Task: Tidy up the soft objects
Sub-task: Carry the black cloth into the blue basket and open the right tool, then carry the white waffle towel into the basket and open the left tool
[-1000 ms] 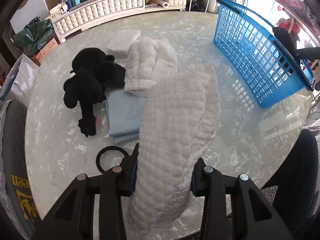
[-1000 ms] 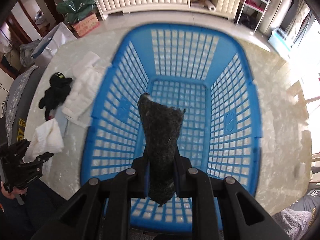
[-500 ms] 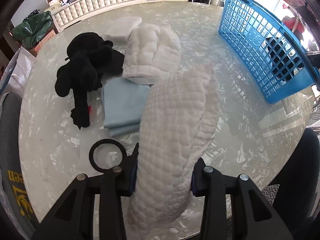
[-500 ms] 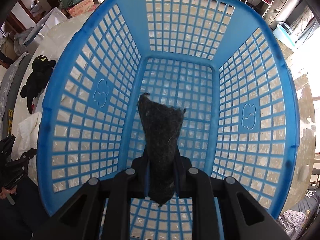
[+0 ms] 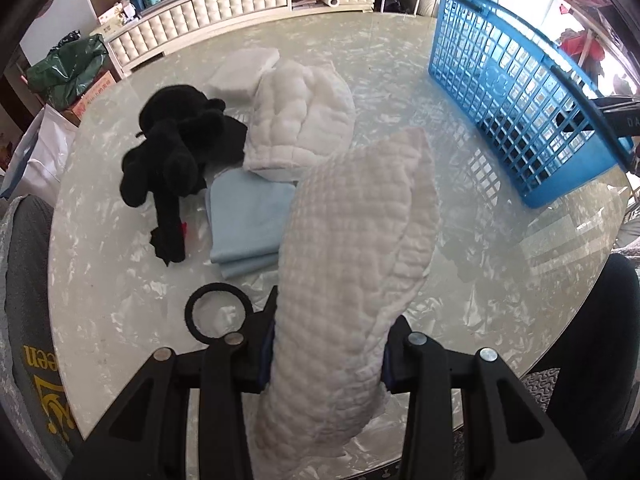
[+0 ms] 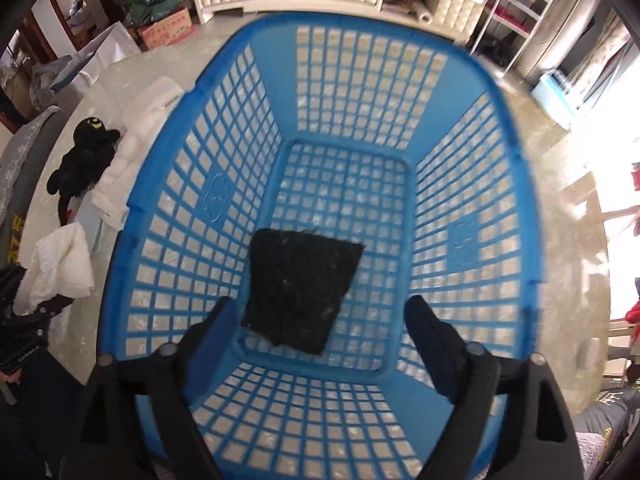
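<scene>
Our right gripper point(image 6: 320, 320) has just spread its jaws, and the dark cloth point(image 6: 300, 288) it pinched 0.5 s ago now lies flat on the floor of the blue basket point(image 6: 224, 128), so we count 1 item sorted. It hovers over the basket's near end, pointing down into it. Our left gripper point(image 5: 328, 364) stays clenched on the white quilted cloth point(image 5: 352, 248), raised above the table point(image 5: 480, 280), well apart from the basket.

Sitting in view are three white cloths point(image 5: 352, 264) point(image 5: 300, 120) point(image 5: 244, 70), one light blue folded cloth point(image 5: 244, 220), one black plush toy point(image 5: 176, 160), one black hair band point(image 5: 218, 310), one dark pad point(image 6: 300, 288) and one blue basket point(image 6: 256, 52).
</scene>
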The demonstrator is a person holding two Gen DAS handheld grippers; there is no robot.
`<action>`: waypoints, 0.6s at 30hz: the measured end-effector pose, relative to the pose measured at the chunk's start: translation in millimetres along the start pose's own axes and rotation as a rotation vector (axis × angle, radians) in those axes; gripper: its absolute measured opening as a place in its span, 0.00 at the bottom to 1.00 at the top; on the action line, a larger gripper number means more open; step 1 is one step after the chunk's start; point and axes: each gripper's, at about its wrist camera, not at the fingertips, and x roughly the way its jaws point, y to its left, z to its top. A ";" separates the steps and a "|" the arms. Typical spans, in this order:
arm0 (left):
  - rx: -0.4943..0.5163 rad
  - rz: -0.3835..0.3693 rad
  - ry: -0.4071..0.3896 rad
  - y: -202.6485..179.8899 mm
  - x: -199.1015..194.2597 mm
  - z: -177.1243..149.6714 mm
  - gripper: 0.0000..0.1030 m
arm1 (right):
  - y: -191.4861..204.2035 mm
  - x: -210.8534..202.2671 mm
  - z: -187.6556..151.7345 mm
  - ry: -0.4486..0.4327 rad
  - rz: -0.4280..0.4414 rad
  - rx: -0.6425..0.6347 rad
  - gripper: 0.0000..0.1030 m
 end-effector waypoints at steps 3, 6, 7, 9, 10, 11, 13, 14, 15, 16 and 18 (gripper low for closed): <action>0.002 0.020 -0.013 -2.2 -10.3 -0.2 0.36 | -1.2 -16.4 -9.2 -0.046 0.000 0.012 1.00; 0.006 0.026 -0.022 -7.2 -21.9 2.1 0.36 | -6.3 -34.9 -16.0 -0.091 -0.021 0.014 1.00; 0.003 0.025 -0.025 -8.6 -25.6 3.0 0.36 | -7.9 -41.0 -20.8 -0.107 -0.038 0.014 1.00; 0.004 0.021 -0.035 -10.9 -33.8 5.5 0.36 | -12.0 -49.2 -25.5 -0.126 -0.045 0.022 1.00; 0.006 0.017 -0.038 -12.7 -37.4 6.9 0.36 | -15.2 -53.5 -28.8 -0.131 -0.052 0.031 1.00; 0.010 0.013 -0.044 -16.2 -42.8 9.5 0.36 | -17.5 -54.9 -29.7 -0.133 -0.055 0.037 1.00; 0.023 0.008 -0.057 -21.8 -50.8 13.2 0.36 | -24.9 -58.0 -33.6 -0.142 -0.071 0.051 1.00; 0.033 0.007 -0.068 -26.0 -57.4 16.7 0.36 | -27.6 -58.8 -34.8 -0.147 -0.077 0.055 1.00; 0.042 0.006 -0.080 -29.8 -63.6 20.4 0.36 | -30.8 -60.4 -37.7 -0.156 -0.092 0.065 1.00; 0.049 0.004 -0.091 -34.1 -68.4 25.2 0.36 | -32.4 -59.8 -39.7 -0.165 -0.099 0.071 1.00; 0.064 -0.005 -0.115 -43.2 -80.7 34.4 0.37 | -36.8 -60.3 -43.9 -0.188 -0.100 0.099 1.00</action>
